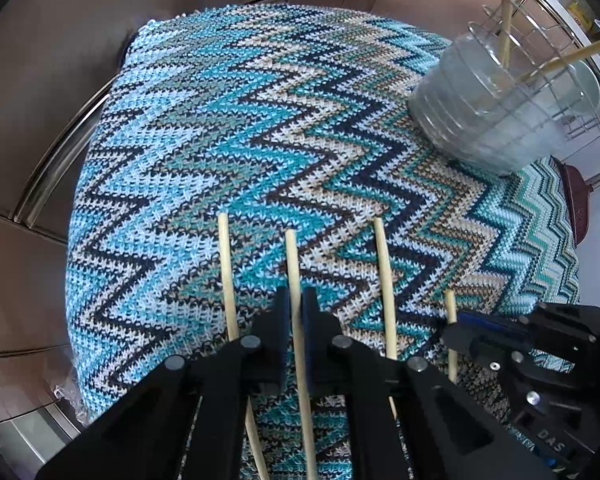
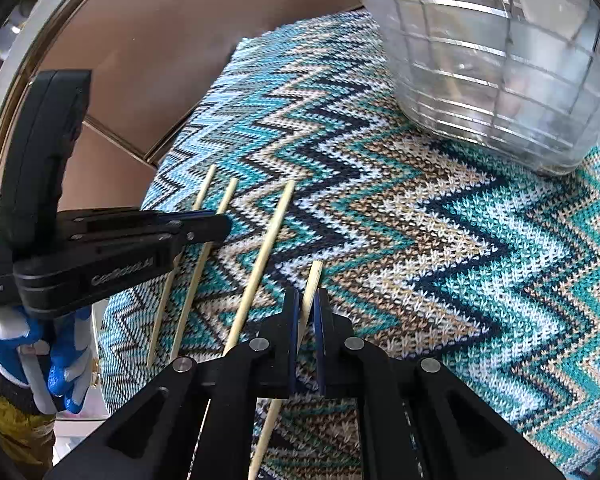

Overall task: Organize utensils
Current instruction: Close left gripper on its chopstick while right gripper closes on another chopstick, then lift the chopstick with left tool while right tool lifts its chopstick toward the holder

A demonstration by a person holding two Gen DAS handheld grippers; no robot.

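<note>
Pickup step: left hand-held gripper (image 1: pixel 296 312) and right hand-held gripper (image 2: pixel 309 312) each clamped on a chopstick (image 1: pixel 294 264); next, lift toward glass holder (image 1: pixel 496 108).

My left gripper (image 1: pixel 296 304) is closing its fingers (image 1: pixel 281 312) around the second chopstick (image 1: pixel 296 280) of four lying on the zigzag knitted cloth (image 1: pixel 220 140). My right gripper (image 1: pixel 460 332) is reaching in at the shortest-looking chopstick (image 1: pixel 450 308). Far right, a clear container (image 1: pixel 480 112) is holding two more chopsticks (image 1: pixel 506 8).

Four chopsticks (image 1: pixel 227 276) side-by-side on cloth (image 1: pixel 204 128); basket (image 1: pixel 496 108) beyond.
</note>
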